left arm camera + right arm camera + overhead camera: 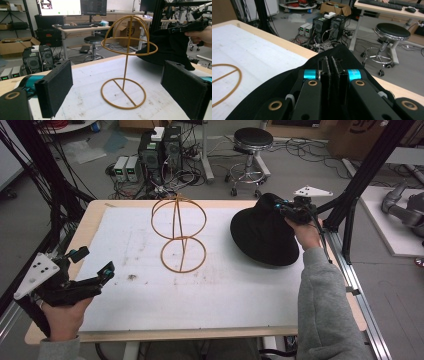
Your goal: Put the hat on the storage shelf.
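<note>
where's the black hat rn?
High view: the black hat sits on the table's far right part, just right of the wire hat stand, its top edge pinched by the right gripper.

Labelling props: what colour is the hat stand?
Mustard-yellow wire stand; clearest in the left gripper view.

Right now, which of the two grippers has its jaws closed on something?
The right gripper, at the far right of the table: its jaws pinch the black hat. The left gripper hangs open, holding nothing.
</note>
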`<state>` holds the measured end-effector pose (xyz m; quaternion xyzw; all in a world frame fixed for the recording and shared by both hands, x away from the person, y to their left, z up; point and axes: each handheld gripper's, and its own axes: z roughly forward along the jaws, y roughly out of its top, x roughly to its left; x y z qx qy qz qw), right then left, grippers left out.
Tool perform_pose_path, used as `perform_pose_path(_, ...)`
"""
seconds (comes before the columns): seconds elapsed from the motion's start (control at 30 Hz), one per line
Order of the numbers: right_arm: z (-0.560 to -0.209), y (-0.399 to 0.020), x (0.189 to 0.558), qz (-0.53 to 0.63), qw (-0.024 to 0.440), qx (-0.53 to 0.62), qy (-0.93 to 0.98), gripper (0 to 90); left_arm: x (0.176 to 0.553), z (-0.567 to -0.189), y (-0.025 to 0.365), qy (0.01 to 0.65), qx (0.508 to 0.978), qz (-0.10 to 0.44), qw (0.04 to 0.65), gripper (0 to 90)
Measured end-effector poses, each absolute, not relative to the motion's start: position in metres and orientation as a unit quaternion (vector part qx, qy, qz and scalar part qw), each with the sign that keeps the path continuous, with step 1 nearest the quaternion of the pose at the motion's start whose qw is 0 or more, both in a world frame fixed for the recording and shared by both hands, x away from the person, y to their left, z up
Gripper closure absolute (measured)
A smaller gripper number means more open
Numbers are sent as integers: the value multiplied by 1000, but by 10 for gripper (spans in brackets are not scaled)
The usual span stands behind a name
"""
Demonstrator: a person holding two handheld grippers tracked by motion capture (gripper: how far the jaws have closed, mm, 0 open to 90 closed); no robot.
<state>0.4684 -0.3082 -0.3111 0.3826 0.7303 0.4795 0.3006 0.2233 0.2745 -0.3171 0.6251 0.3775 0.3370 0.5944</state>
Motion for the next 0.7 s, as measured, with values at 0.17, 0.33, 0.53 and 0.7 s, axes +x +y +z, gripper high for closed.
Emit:
perform_pose_path(0.17,-297,-308,457,479,308,369,735,872,223,-316,273,375,625,337,596,109)
perform_pose_path(0.33,-282,-305,448,480,316,354,737,873,223,-315,273,373,625,337,597,109)
perform_pose_path(0.53,-255,-301,433,483,330,333,740,872,220,-313,276,374,620,338,601,109)
perform_pose_path(0.7,-234,-297,421,482,338,315,744,873,219,-312,278,376,617,338,603,109)
